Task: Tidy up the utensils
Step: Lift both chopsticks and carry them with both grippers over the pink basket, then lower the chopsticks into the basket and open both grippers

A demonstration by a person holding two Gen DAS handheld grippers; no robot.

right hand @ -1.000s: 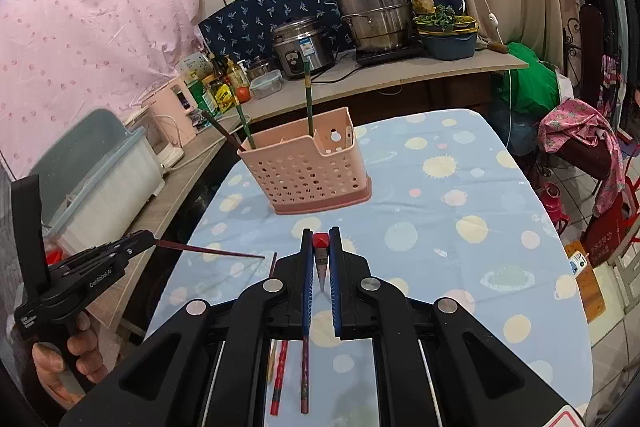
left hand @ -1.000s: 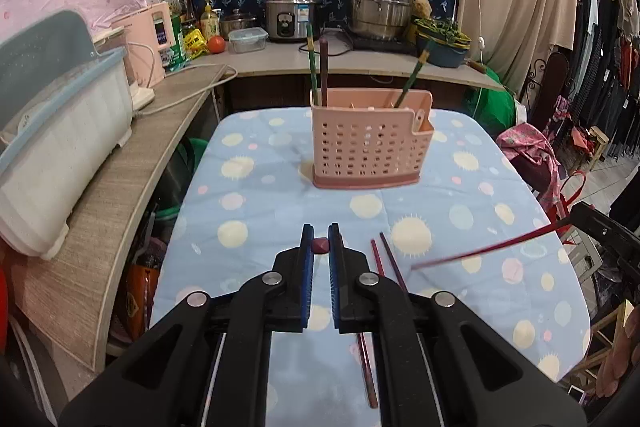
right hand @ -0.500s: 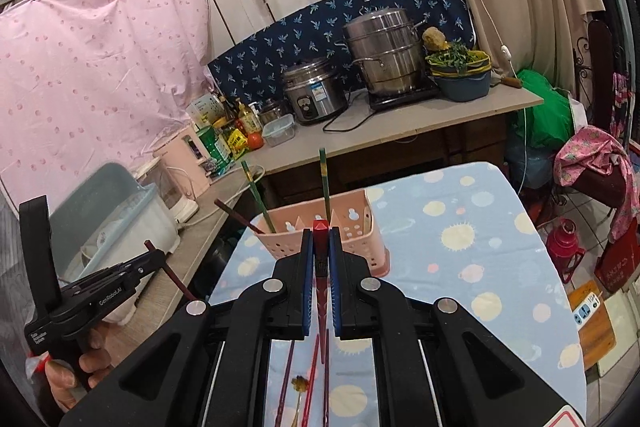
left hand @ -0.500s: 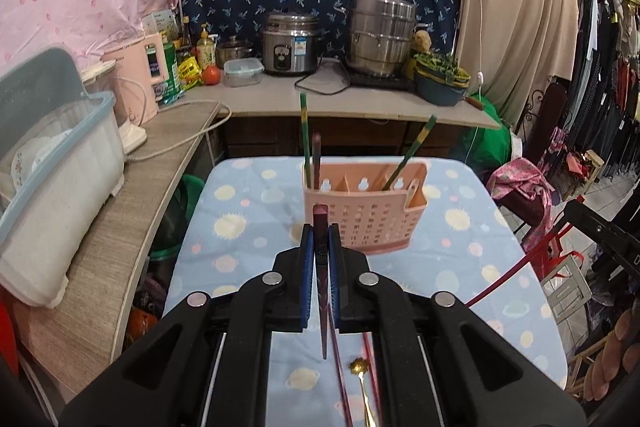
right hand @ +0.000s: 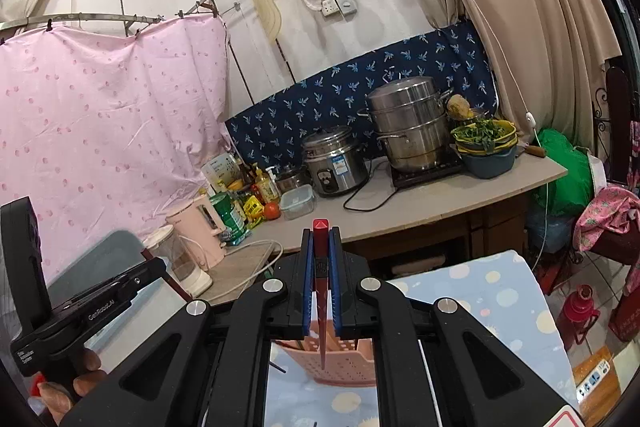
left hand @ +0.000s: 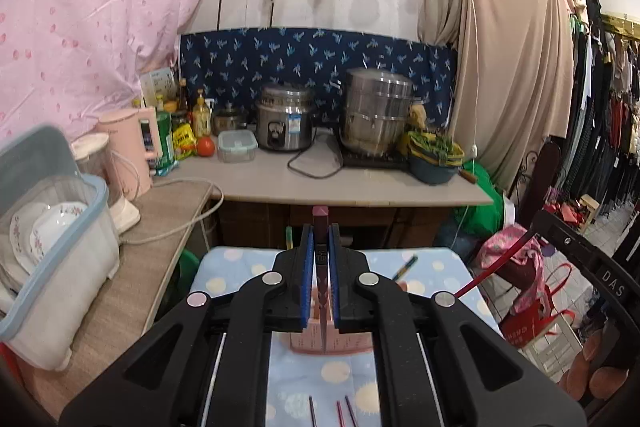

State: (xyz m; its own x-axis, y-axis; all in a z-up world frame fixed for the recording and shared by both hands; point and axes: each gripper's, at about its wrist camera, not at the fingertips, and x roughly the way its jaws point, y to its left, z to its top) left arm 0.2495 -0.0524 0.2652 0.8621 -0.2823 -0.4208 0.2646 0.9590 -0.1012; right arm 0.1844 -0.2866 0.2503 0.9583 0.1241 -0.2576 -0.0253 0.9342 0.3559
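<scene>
"DAS" on right hand-held gripper (left hand: 576, 259), "GenRobot.AI" on left hand-held gripper (right hand: 100, 303)

left gripper (left hand: 319, 247) rises, dark chopstick (left hand: 321, 267) now upright above pink utensil basket (left hand: 312, 345) | right gripper (right hand: 321, 247) rises, red chopstick (right hand: 321, 267) now upright above that basket

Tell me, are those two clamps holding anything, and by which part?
Yes. The left gripper pinches a dark chopstick near its blunt top end; the right gripper pinches a red chopstick likewise.
</scene>
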